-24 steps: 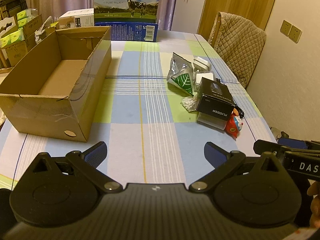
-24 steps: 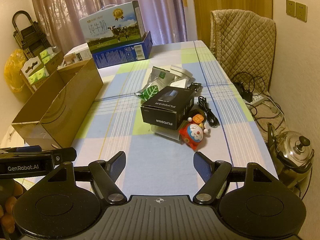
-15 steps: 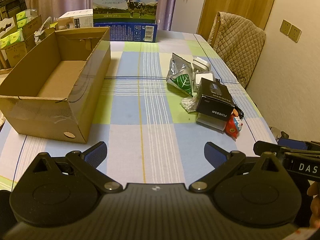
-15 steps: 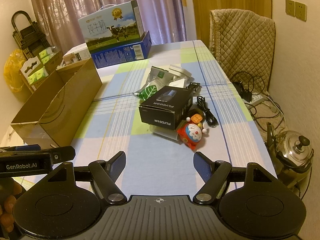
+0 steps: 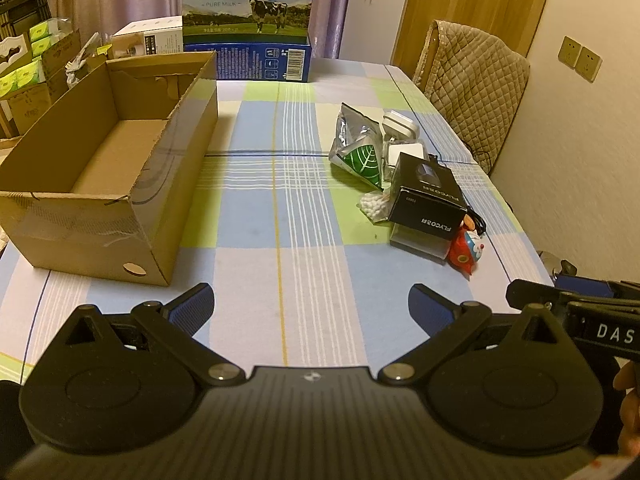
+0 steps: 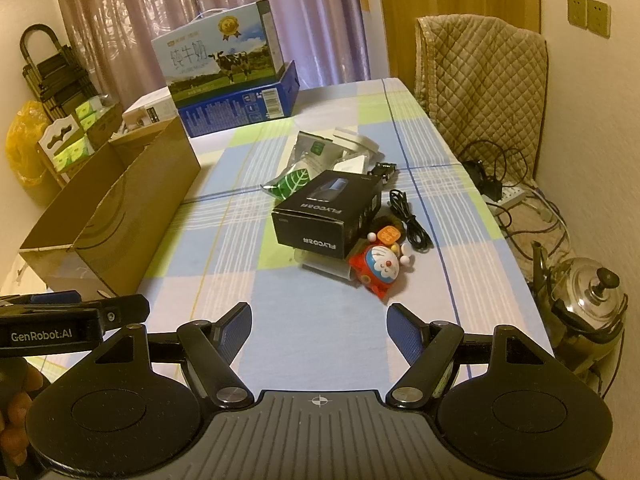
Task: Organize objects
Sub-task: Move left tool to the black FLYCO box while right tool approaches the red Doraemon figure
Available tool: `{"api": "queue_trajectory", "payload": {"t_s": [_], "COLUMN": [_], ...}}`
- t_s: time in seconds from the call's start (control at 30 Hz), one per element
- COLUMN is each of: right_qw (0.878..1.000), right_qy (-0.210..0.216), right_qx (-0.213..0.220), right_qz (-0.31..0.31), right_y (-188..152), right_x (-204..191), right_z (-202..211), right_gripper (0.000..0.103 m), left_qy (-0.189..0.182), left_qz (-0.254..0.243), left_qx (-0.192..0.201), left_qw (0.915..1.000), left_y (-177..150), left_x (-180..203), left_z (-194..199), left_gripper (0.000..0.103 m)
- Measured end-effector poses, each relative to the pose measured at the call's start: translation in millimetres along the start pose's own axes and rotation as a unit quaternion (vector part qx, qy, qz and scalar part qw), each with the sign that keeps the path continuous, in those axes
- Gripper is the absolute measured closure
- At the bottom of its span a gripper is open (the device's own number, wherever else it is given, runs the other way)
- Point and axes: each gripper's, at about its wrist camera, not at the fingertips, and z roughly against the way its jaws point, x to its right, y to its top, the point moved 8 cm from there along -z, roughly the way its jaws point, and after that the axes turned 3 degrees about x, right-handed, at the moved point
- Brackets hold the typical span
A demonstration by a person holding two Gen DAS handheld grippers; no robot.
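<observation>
An open, empty cardboard box [image 5: 100, 184] stands on the left of the checked table; it also shows in the right wrist view [image 6: 120, 208]. A pile of objects lies on the right: a black FLYCO box [image 6: 326, 216] [image 5: 428, 200], a red Doraemon toy [image 6: 376, 268] [image 5: 464, 248], a foil bag with a green leaf [image 5: 356, 152] [image 6: 292, 180], a black cable [image 6: 408, 216], white packets [image 5: 400, 132] and cotton swabs [image 5: 374, 204]. My left gripper [image 5: 312, 308] and right gripper [image 6: 320, 328] are both open and empty, over the near table edge.
A milk carton box [image 5: 248, 20] and a white box [image 5: 148, 40] stand at the table's far end. A quilt-covered chair [image 6: 480, 80] is on the right. A steel kettle [image 6: 588, 304] and cables lie on the floor at the right.
Both views have drifted slightly toward the table; the pile sits a little closer in the right wrist view. Both grippers stay open. Nothing on the table has moved.
</observation>
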Motion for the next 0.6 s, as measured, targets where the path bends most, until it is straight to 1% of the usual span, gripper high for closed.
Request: {"api": "queue_trajectory", "payload": {"t_s": [0.13, 0.3, 0.43, 0.6], "right_qw": [1.0, 1.0, 0.999, 0.999], "right_qy": [-0.007, -0.017, -0.023, -0.024], "right_qx": [0.002, 0.006, 0.008, 0.002], "right_qz": [-0.004, -0.014, -0.022, -0.023], "right_y": [2, 9, 17, 25], "right_x": [11, 29, 45, 61], "right_z": [-2, -4, -8, -20], "right_gripper": [0.031, 0.031, 0.031, 0.031], "left_qy": [-0.004, -0.009, -0.028, -0.056], "left_qz": [-0.005, -0.017, -0.024, -0.045], "left_qx": [0.0, 0.007, 0.008, 0.007], "left_qw": [1.0, 0.9998, 0.9993, 0.9974], "left_y": [3, 14, 26, 46], "left_x": [2, 6, 18, 45], "left_z": [-3, -13, -24, -45], "left_gripper": [0.001, 0.001, 0.001, 0.001]}}
